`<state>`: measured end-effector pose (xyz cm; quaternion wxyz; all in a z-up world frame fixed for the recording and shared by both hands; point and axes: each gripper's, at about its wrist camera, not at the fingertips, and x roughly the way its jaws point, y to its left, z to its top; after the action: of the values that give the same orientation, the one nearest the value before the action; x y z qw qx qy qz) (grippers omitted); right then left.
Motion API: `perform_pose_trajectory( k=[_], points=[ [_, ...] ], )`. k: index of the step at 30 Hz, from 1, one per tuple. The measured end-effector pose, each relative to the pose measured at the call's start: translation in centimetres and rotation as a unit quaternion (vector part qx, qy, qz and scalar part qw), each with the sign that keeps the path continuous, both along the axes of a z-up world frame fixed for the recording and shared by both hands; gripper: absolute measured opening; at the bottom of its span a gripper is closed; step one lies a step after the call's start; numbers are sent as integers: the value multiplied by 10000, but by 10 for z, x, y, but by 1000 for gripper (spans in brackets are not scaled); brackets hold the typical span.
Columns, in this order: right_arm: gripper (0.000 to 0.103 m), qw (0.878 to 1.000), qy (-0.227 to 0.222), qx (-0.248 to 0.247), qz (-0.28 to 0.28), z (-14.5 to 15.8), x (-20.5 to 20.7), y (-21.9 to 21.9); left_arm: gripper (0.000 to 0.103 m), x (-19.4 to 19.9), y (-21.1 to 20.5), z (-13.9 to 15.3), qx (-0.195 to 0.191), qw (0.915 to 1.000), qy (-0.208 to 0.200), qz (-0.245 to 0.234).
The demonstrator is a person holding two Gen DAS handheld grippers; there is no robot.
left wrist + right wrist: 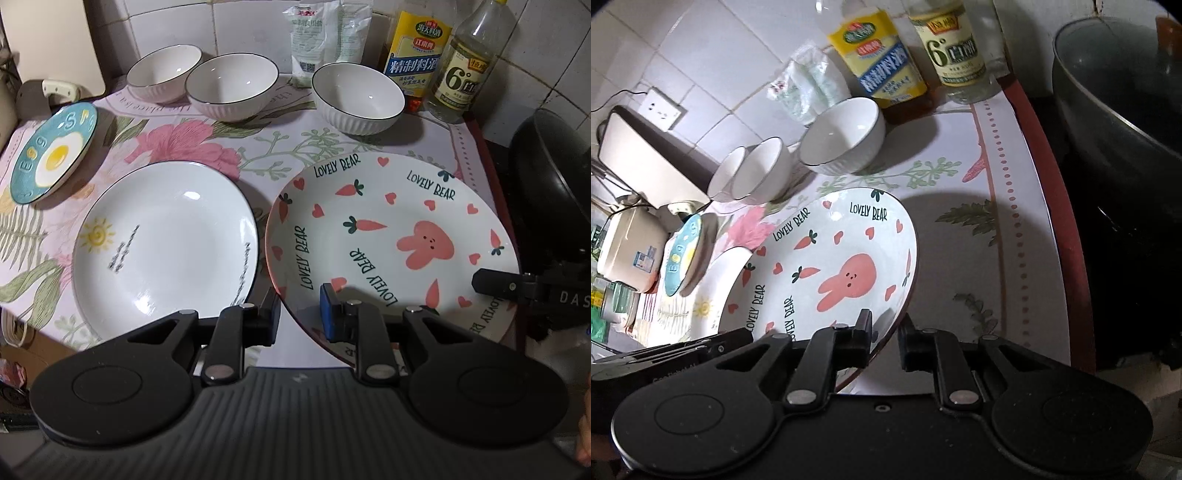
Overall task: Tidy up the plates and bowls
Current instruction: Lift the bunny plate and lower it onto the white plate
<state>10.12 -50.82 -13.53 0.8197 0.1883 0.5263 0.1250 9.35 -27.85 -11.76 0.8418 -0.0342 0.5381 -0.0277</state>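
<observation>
The "Lovely Bear" plate point(388, 229) point(842, 258), white with a pink rabbit and carrots, hangs slightly above the floral cloth and casts a wide shadow. My left gripper point(300, 314) is shut on its near-left rim. My right gripper point(886, 332) is shut on its near-right rim, and one of its fingers point(493, 282) shows in the left wrist view. Left of it lies a white plate with a sun drawing point(166, 243) point(705, 306). A small blue egg plate point(51, 155) point(681, 258) sits further left. Three white ribbed bowls point(164, 72) point(231, 86) point(356, 98) stand at the back.
Two bottles point(417, 55) point(467, 70) and a salt bag point(325, 33) stand against the tiled wall. A black wok point(1119, 122) sits past the table's right edge. A rice cooker point(631, 251) and a cutting board point(646, 155) are on the left.
</observation>
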Motion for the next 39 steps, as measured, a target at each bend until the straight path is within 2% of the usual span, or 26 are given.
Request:
perform_pose_trajectory(
  k=[9, 19, 29, 39],
  points=[
    [19, 9997, -115, -111, 173, 42, -30, 36, 21, -30, 42, 35, -97, 9999, -111, -31],
    [21, 9983, -214, -325, 441, 65, -56, 101, 21, -62, 108, 45, -195, 9991, -312, 196],
    [21, 9981, -185, -301, 502, 65, -62, 158, 21, -71, 168, 40, -238, 9990, -287, 243],
    [22, 9983, -78, -296, 496, 39, -48, 187, 21, -54, 196, 10, -248, 9994, -187, 158]
  ],
)
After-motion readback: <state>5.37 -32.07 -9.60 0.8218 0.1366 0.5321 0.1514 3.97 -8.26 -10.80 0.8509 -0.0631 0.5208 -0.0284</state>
